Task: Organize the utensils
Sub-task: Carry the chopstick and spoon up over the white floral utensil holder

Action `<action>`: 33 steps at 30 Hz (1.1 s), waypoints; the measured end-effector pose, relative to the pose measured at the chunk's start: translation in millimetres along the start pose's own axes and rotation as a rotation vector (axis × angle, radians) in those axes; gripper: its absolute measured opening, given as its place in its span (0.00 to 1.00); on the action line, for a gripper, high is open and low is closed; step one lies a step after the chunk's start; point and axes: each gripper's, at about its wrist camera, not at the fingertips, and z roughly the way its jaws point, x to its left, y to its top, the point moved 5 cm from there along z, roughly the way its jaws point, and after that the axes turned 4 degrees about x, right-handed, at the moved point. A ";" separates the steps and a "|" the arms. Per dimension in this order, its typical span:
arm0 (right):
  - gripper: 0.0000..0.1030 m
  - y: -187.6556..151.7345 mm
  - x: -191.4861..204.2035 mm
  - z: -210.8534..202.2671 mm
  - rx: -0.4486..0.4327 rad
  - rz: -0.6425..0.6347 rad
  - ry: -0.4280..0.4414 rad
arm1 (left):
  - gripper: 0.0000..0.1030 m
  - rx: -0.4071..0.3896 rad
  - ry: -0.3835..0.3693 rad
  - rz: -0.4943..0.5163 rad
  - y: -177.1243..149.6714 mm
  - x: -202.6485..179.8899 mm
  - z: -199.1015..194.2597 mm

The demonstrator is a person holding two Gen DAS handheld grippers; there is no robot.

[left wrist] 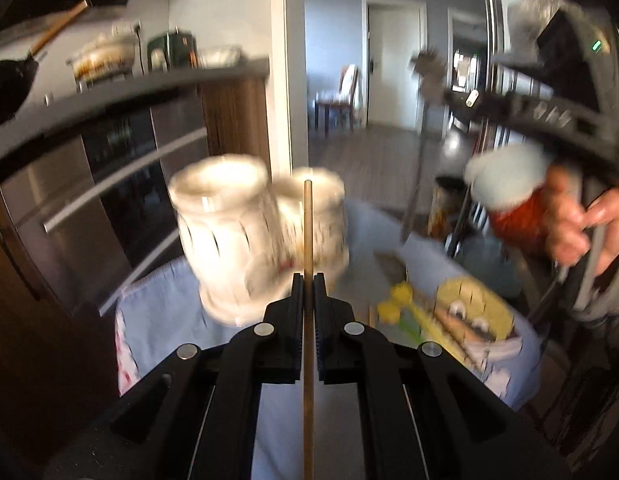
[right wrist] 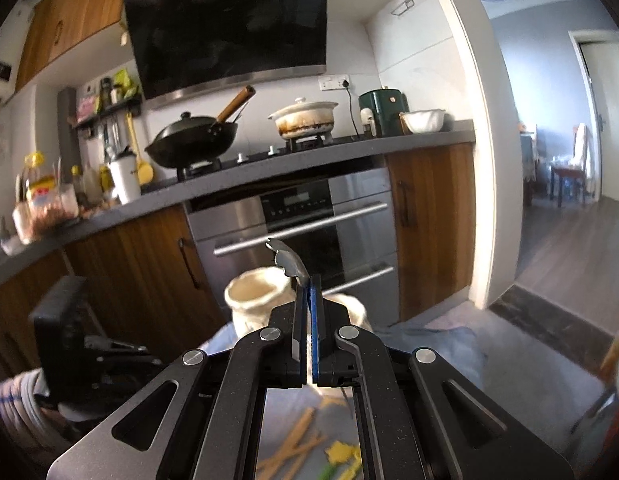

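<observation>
The left gripper has its jaws clamped on a thin wooden chopstick, which runs straight out past the tips. Just beyond those tips stand two white ceramic holders, blurred, on a blue cloth over the bench. The right gripper has its jaws pinched tight on a metal utensil whose end juts up and left beyond them, with one white holder just behind. More chopsticks lie below these jaws.
</observation>
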 end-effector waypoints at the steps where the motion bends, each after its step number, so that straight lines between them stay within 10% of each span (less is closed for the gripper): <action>1: 0.02 5.1 1.1 2.9 -0.007 0.002 0.002 | 0.05 -0.026 -0.009 -0.003 10.5 2.7 -3.0; 21: 0.02 46.6 -16.2 72.4 -0.062 0.115 0.007 | 0.05 -0.402 0.014 -0.132 140.8 66.6 20.0; 33: 0.02 3.0 -42.6 106.8 0.064 0.217 0.032 | 0.05 -0.376 0.110 -0.174 122.6 93.0 64.9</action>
